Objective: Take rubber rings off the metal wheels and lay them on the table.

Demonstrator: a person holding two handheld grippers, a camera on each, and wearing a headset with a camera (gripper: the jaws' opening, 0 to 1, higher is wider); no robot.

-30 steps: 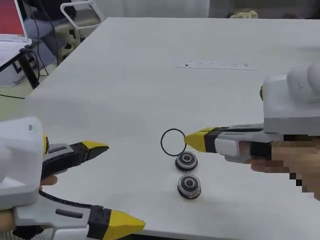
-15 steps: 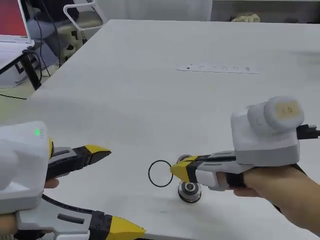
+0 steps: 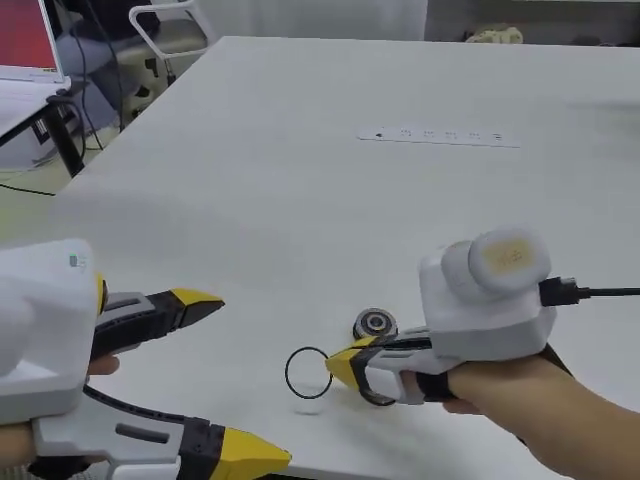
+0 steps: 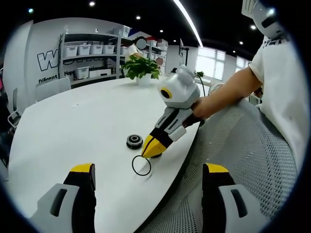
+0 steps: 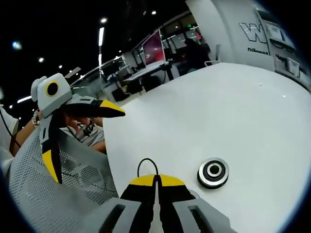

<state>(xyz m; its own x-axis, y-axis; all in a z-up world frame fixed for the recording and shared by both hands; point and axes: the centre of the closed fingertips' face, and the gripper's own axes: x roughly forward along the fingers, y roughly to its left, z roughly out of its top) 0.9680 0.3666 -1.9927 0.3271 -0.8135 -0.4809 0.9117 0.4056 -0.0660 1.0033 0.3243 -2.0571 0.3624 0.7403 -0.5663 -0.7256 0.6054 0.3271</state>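
Right tool: Seen at the lower centre of the head view, lying nearly level and pointed toward the frame's left. Its yellow-tipped jaws are pressed together and clenched on the rubber ring.
Right hand: Wrapped around the tool's handle from below, with the forearm running off to the lower right corner. In the left gripper view the arm is stretched in from the upper right.
Rubber ring: Pinched by its edge at the jaw tips and sticking out toward the left. It is held low over the table, near the table's front edge. Whether it touches the surface cannot be told.
Metal wheel: Laid flat on the table just above the right tool's jaws in the head view, apart from the ring. In the right gripper view it is seen at the lower right, beside the closed jaws.
Left tool: Held at the lower left of the head view and pointed toward the right. It is released, its jaws spread wide with nothing gripped. In its own view one jaw is seen over the table and the other beyond the edge.
Left hand: A small part is seen behind the tool's white body near the left edge.
Cable: Black, plugged into the right tool's white body and led off to the right edge.
Power strip: White, laid flat on the table at the upper centre-right, well apart from the wheel.
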